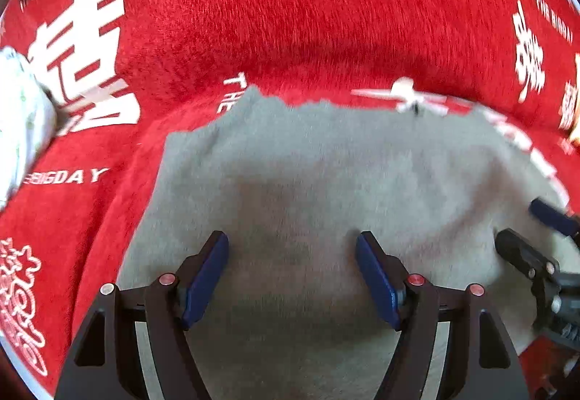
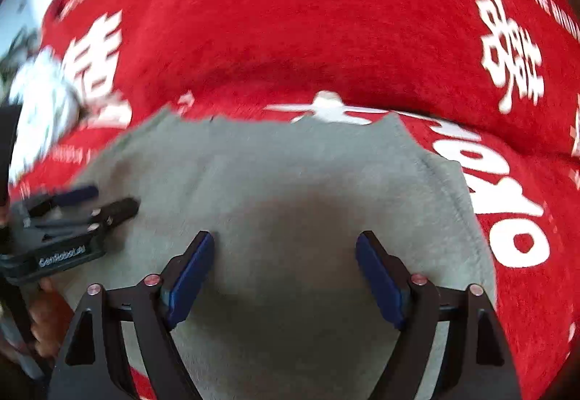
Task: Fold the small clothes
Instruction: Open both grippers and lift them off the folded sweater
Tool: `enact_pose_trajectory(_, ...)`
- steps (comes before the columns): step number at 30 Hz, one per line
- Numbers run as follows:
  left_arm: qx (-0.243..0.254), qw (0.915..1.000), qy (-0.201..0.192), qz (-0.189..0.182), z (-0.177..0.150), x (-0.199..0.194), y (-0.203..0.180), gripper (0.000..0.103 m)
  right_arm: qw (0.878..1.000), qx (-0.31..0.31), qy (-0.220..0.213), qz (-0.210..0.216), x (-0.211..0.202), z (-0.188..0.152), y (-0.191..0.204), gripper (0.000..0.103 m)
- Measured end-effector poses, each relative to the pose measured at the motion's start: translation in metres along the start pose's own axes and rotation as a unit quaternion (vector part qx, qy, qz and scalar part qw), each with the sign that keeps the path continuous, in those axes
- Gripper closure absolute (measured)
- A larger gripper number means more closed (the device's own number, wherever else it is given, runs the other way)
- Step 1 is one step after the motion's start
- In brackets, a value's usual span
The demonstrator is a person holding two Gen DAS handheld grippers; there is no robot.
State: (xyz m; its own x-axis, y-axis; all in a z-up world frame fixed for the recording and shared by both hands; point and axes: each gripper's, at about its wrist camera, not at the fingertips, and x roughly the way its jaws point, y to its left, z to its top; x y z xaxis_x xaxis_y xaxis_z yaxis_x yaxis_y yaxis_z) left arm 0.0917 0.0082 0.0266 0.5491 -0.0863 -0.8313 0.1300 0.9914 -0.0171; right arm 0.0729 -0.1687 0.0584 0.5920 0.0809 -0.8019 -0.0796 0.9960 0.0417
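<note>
Left wrist view: grey garment (image 1: 308, 182), centre frame, spread flat on a red blanket (image 1: 290, 1). Left gripper (image 1: 291, 276) and right gripper (image 2: 284, 276) hover over it, jaws released, empty. Likely soft, light, limp; best pinched at the stitched right-hand edge or a corner.

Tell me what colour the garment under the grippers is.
Plain grey garment, no visible pattern, lying on a red blanket. It shows best in the right wrist view.
</note>
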Motion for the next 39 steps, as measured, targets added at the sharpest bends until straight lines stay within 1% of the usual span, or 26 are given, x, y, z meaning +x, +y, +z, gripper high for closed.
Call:
enact_pose_trajectory(1, 0.000, 0.9999, -0.011, 0.011, -0.004, -0.004, 0.001, 0.019, 1.000, -0.010, 0.002, -0.007, 0.001, -0.005, 0.002, 0.018)
enact_pose_trajectory(2, -0.007, 0.9998, -0.009, 0.017, -0.005, -0.005, 0.004, 0.014, 1.000, -0.013, 0.001, -0.008, 0.001, -0.008, 0.001, 0.018)
enact_pose_trajectory(3, -0.016, 0.9998, -0.005, 0.010, -0.005, -0.007, 0.009, 0.014, 1.000, -0.008, -0.001, -0.008, -0.003, -0.010, -0.003, 0.018)
enact_pose_trajectory(5, -0.032, 0.9995, -0.001, -0.003, -0.005, -0.014, 0.019, 0.014, 1.000, 0.008, 0.001, -0.023, -0.016, -0.010, -0.009, 0.018)
enact_pose_trajectory(8, -0.033, 0.9994, -0.013, -0.004, -0.012, -0.033, 0.022, 0.014, 0.999, 0.029, -0.024, -0.008, -0.043, -0.017, -0.011, 0.017)
enact_pose_trajectory(9, -0.031, 0.9994, -0.014, -0.005, -0.016, -0.036, 0.021, 0.014, 0.999, 0.032, -0.025, -0.006, -0.046, -0.021, -0.010, 0.017)
enact_pose_trajectory(12, -0.028, 0.9995, -0.012, -0.010, -0.027, -0.041, 0.017, 0.014, 0.999, 0.039, -0.012, 0.001, -0.041, -0.027, -0.004, 0.017)
enact_pose_trajectory(14, -0.029, 0.9994, -0.007, -0.020, -0.037, -0.042, 0.016, 0.014, 0.999, 0.043, 0.000, 0.002, -0.036, -0.036, 0.001, 0.017)
enact_pose_trajectory(16, -0.030, 0.9994, -0.002, -0.017, -0.044, -0.041, 0.016, 0.014, 0.999, 0.042, 0.012, 0.003, -0.032, -0.046, 0.004, 0.017)
enact_pose_trajectory(17, -0.029, 0.9995, 0.003, -0.013, -0.049, -0.039, 0.017, 0.014, 0.999, 0.032, 0.015, -0.008, -0.029, -0.051, 0.005, 0.017)
enact_pose_trajectory(19, -0.028, 0.9995, 0.010, -0.009, -0.055, -0.034, 0.021, 0.014, 1.000, 0.010, 0.006, -0.021, -0.031, -0.057, 0.008, 0.017)
enact_pose_trajectory(20, -0.027, 0.9996, 0.003, -0.012, -0.058, -0.035, 0.022, 0.014, 1.000, 0.006, 0.004, -0.023, -0.032, -0.059, 0.007, 0.017)
enact_pose_trajectory(23, -0.026, 0.9996, 0.001, -0.010, -0.062, -0.039, 0.024, 0.014, 1.000, 0.017, 0.003, -0.017, -0.037, -0.063, -0.002, 0.017)
enact_pose_trajectory(33, -0.032, 0.9995, -0.002, -0.006, -0.074, -0.047, 0.030, 0.013, 0.999, 0.043, -0.018, -0.022, -0.057, -0.084, -0.036, 0.017)
enact_pose_trajectory(37, -0.034, 0.9994, -0.006, -0.003, -0.081, -0.052, 0.032, 0.013, 0.999, 0.041, -0.025, -0.022, -0.064, -0.092, -0.043, 0.017)
enact_pose_trajectory(39, -0.038, 0.9993, -0.004, 0.004, -0.086, -0.054, 0.034, 0.000, 0.999, 0.040, -0.029, -0.020, -0.068, -0.096, -0.045, 0.017)
